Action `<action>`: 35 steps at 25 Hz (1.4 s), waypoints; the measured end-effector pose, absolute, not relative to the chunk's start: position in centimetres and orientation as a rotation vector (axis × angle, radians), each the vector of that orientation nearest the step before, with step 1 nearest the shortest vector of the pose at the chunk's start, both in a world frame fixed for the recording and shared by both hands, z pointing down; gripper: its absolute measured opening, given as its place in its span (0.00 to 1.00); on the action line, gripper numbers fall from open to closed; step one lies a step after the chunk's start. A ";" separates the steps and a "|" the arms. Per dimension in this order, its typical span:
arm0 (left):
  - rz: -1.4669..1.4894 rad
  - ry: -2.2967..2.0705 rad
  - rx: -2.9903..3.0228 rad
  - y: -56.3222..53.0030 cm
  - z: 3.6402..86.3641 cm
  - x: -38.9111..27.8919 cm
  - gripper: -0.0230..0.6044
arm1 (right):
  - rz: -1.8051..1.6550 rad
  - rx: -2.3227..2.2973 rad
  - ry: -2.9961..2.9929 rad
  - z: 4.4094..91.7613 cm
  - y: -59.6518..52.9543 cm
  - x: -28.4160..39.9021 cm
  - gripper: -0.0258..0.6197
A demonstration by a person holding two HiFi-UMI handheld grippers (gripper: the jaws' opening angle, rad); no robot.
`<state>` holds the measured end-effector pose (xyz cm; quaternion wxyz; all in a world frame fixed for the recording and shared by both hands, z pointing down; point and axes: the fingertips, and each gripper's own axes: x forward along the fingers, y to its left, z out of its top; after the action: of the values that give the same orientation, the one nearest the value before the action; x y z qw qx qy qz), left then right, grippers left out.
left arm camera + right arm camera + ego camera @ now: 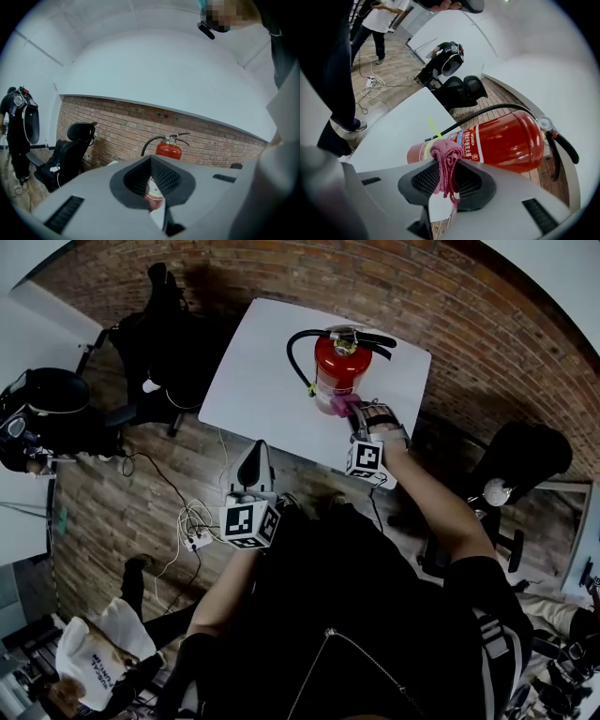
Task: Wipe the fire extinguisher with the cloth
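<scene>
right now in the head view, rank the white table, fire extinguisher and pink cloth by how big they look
1. white table
2. fire extinguisher
3. pink cloth, clearly smallest, though part of it sits in the jaws of the right gripper

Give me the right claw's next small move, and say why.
Probably slide the right claw along the red metal fire extinguisher with the cloth pressed on. The folded pink cloth is pinched in that claw and appears to sit against the cylinder's lower end beside the label, so most of the red body lies ahead of it.
</scene>
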<state>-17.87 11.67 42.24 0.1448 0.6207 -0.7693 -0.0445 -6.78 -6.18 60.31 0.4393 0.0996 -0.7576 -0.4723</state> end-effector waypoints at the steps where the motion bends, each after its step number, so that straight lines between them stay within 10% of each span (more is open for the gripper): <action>1: -0.129 -2.217 1.799 11.5 42.0 -17.9 0.05 | -1.178 0.257 -1.886 59.7 -6.1 -6.8 0.20; 35: -0.096 -2.228 2.120 1.3 33.7 -20.6 0.05 | -1.243 0.577 -1.912 43.9 -4.6 -6.3 0.20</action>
<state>-20.59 1.31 33.73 0.0324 0.6886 -0.7238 -0.0313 -6.30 -4.65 43.88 0.3843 0.2263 -0.7504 -0.4878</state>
